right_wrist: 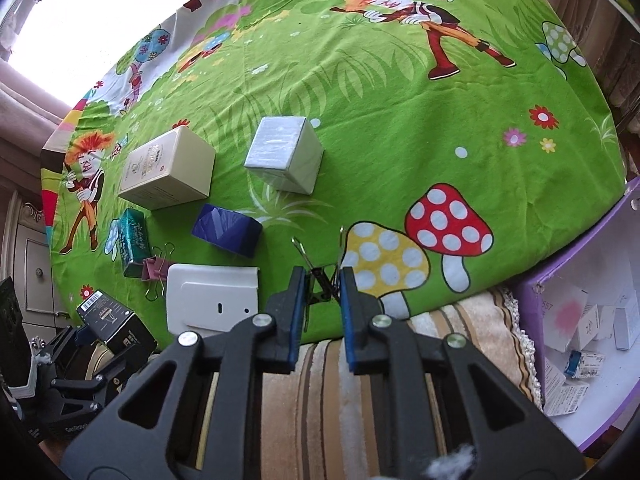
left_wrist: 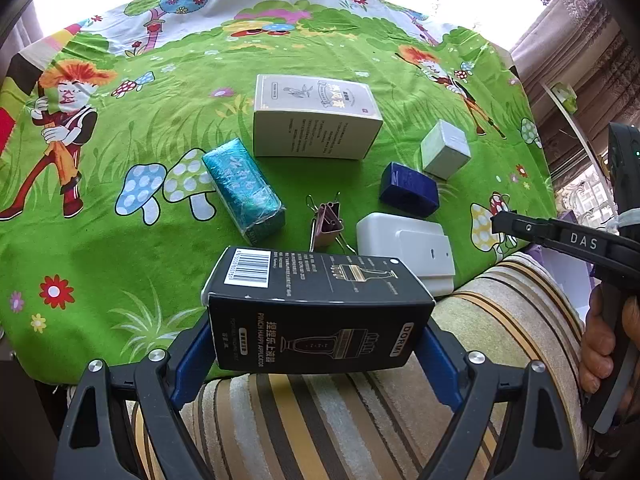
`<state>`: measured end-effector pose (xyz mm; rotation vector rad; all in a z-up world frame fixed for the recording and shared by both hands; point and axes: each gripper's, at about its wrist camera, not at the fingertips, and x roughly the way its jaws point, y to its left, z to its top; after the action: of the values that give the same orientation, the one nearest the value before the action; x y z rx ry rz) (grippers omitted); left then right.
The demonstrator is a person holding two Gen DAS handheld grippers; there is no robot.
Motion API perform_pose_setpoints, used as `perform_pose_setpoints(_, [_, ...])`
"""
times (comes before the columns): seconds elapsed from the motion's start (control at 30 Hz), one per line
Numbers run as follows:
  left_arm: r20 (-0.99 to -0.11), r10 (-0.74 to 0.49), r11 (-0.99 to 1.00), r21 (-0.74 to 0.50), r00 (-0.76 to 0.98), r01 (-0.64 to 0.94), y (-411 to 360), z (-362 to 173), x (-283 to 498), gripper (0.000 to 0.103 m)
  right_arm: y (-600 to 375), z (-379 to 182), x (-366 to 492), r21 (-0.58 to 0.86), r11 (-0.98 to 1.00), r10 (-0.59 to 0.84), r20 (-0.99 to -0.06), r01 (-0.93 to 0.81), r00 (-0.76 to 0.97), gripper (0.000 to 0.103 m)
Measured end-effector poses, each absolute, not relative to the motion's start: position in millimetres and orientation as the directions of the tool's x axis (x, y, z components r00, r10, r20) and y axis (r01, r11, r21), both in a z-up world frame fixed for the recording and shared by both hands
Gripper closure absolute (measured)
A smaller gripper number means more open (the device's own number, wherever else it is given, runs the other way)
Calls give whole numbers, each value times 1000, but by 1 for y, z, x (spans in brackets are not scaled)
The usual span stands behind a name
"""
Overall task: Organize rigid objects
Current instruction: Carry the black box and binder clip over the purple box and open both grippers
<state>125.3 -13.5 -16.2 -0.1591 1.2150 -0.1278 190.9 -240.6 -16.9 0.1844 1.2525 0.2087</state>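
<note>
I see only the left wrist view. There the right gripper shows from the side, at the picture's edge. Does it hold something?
Observer: Yes. In the right wrist view the right gripper is shut on a black binder clip.
Operator: Which part of the clip do the pads press?
Observer: The black body, as far as I can tell. Its wire handles stick out beyond the fingertips.
Operator: I see no container in my view. Is there one?
Observer: Yes. A purple bin stands to the gripper's right, past the edge of the green cloth, with small boxes in it.
</note>
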Motion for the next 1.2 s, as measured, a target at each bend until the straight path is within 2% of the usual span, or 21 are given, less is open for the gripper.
perform_pose_setpoints(0.27, [-905,-213,977,-208,368,55,-41,2,118,13,-252,12,167,188,976,217,-893,-111,393,83])
perform_pose_setpoints(0.73, [-884,-290,955,-240,366,176,-122,19,116,13,-315,36,127,163,982,191,-861,-100,472,83])
perform_pose_setpoints(1.2, [-878,-362,904,-248,314,349,-225,27,108,13,-419,42,87,122,990,65,-846,74,529,83])
